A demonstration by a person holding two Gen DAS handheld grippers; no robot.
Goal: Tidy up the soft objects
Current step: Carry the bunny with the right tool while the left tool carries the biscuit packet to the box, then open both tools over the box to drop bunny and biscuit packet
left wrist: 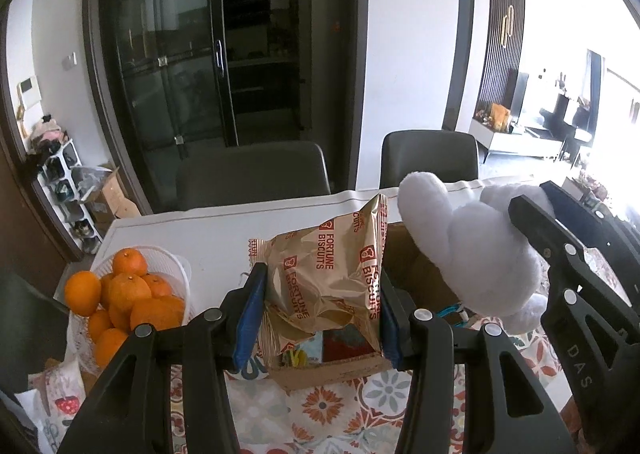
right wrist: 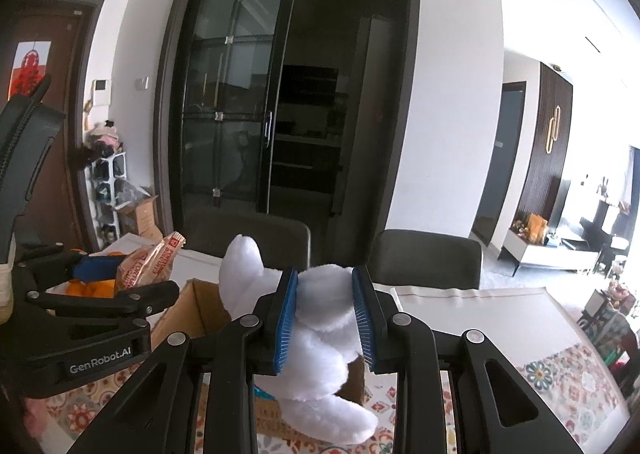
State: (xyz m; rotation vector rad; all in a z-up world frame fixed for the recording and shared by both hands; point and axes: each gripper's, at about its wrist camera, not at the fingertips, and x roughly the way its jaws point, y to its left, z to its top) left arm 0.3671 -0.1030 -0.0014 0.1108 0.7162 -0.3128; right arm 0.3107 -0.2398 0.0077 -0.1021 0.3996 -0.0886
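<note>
A gold biscuit packet (left wrist: 326, 274) with red print is pinched between the blue pads of my left gripper (left wrist: 320, 282), held above an open cardboard box (left wrist: 332, 368). To its right hangs a white plush toy (left wrist: 468, 250), also over the box. In the right wrist view that plush toy (right wrist: 320, 338) is squeezed between the blue pads of my right gripper (right wrist: 326, 294), its ear sticking up and its lower part drooping over the cardboard box (right wrist: 192, 314). The left gripper (right wrist: 104, 274) with the packet (right wrist: 148, 266) shows at the left of that view.
A white basket (left wrist: 176, 266) of oranges (left wrist: 124, 294) stands left of the box on the patterned tablecloth (left wrist: 320, 410). Two dark chairs (left wrist: 256, 174) stand behind the table's far edge. A small cushion (left wrist: 56, 402) lies at the lower left.
</note>
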